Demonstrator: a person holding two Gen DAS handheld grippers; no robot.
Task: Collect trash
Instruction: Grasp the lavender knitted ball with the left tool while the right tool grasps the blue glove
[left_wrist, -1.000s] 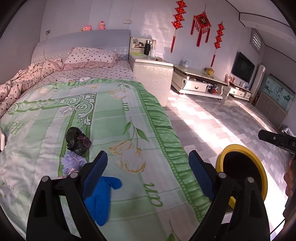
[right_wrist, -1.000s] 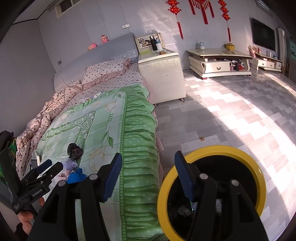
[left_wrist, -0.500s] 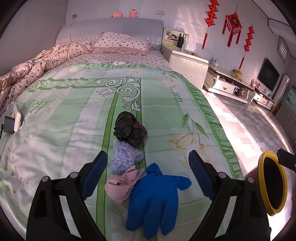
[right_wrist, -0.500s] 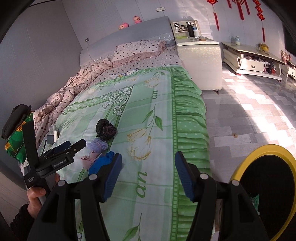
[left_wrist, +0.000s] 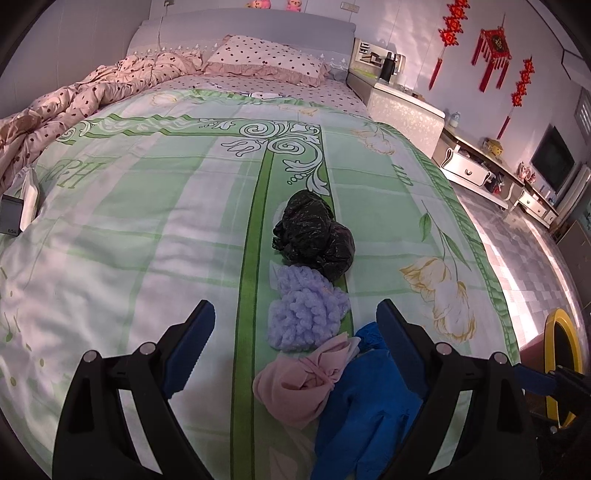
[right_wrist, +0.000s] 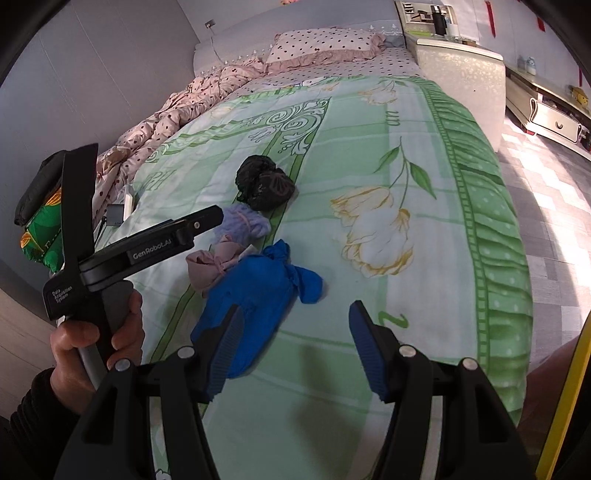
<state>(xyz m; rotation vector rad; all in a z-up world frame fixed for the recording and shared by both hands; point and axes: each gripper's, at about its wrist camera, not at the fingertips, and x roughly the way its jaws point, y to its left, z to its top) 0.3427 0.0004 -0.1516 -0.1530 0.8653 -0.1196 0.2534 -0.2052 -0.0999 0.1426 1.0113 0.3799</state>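
Observation:
Several pieces of trash lie in a row on the green bedspread (left_wrist: 147, 229): a crumpled black bag (left_wrist: 314, 234), a lilac knitted lump (left_wrist: 304, 310), a pink knotted cloth (left_wrist: 299, 380) and a blue glove (left_wrist: 364, 410). My left gripper (left_wrist: 295, 332) is open and empty, jaws either side of the lilac lump and pink cloth, just above them. My right gripper (right_wrist: 295, 343) is open and empty, low over the bed just right of the blue glove (right_wrist: 258, 291). The black bag (right_wrist: 264, 186), lilac lump (right_wrist: 243, 223) and pink cloth (right_wrist: 210, 267) show there too. A yellow-rimmed bin (left_wrist: 563, 369) stands on the floor at the bed's right.
A pink dotted quilt (left_wrist: 74, 99) and pillow (left_wrist: 266, 55) lie at the bed head. A small device (left_wrist: 11, 218) lies at the bed's left edge. A white nightstand (left_wrist: 402, 107) and TV cabinet (left_wrist: 480, 170) stand on the right, with tiled floor (right_wrist: 554, 192) beside the bed.
Both grippers have swung left from the bin and moved in over the bed toward the trash pile. The pile now lies close under the left gripper. Both stay open.

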